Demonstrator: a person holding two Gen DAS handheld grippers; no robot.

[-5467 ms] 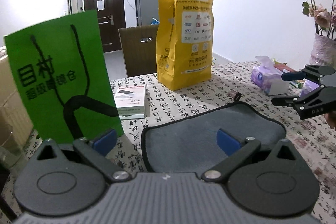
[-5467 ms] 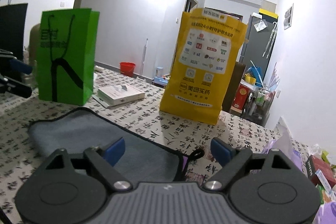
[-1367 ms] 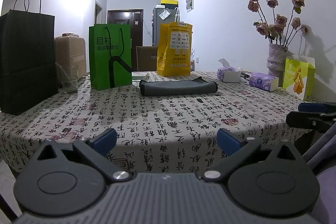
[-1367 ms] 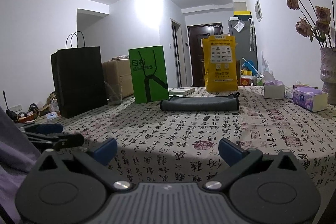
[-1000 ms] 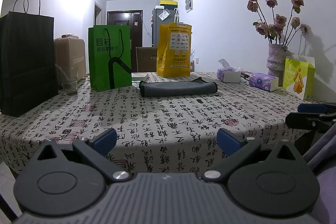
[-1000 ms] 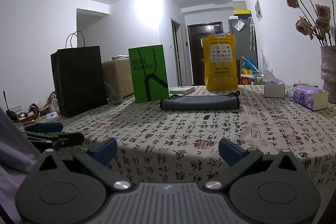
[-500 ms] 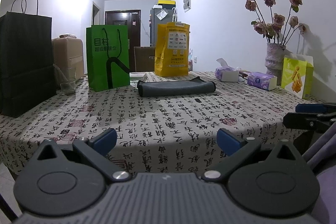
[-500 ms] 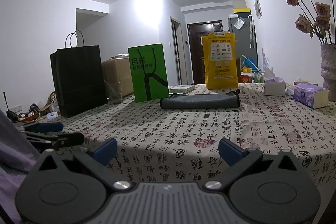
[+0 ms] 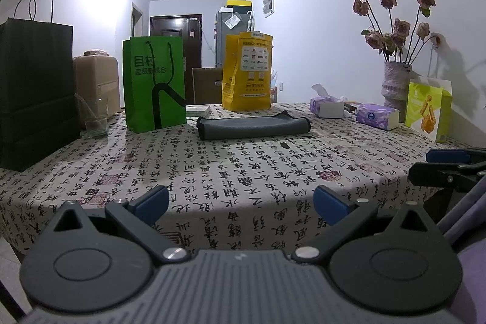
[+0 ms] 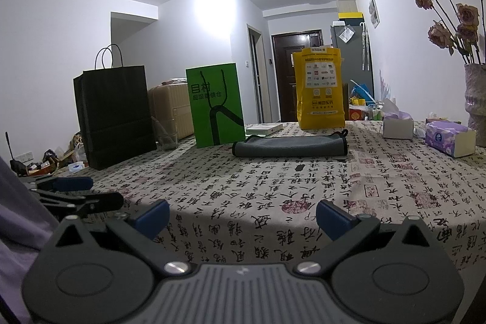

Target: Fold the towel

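Observation:
The grey towel [image 9: 253,127] lies folded into a long flat bundle at the far middle of the table; it also shows in the right wrist view [image 10: 290,146]. My left gripper [image 9: 241,202] is open and empty, held back beyond the table's near edge. My right gripper [image 10: 243,216] is open and empty, also at the near edge. Each gripper shows in the other's view, the right one [image 9: 449,163] at the right and the left one [image 10: 76,193] at the left. Both are far from the towel.
The table has a calligraphy-print cloth [image 9: 243,169]. Behind the towel stand a green bag [image 9: 153,84], a yellow bag [image 9: 247,75] and a black bag [image 9: 33,90]. Tissue packs [image 9: 376,117], a vase of flowers [image 9: 393,84], a glass [image 9: 95,117] and a small box [image 9: 197,110] stand around.
Since 5.5 s ago both grippers have pulled back from over the towel to the table's near edge. In the last second the views barely shift.

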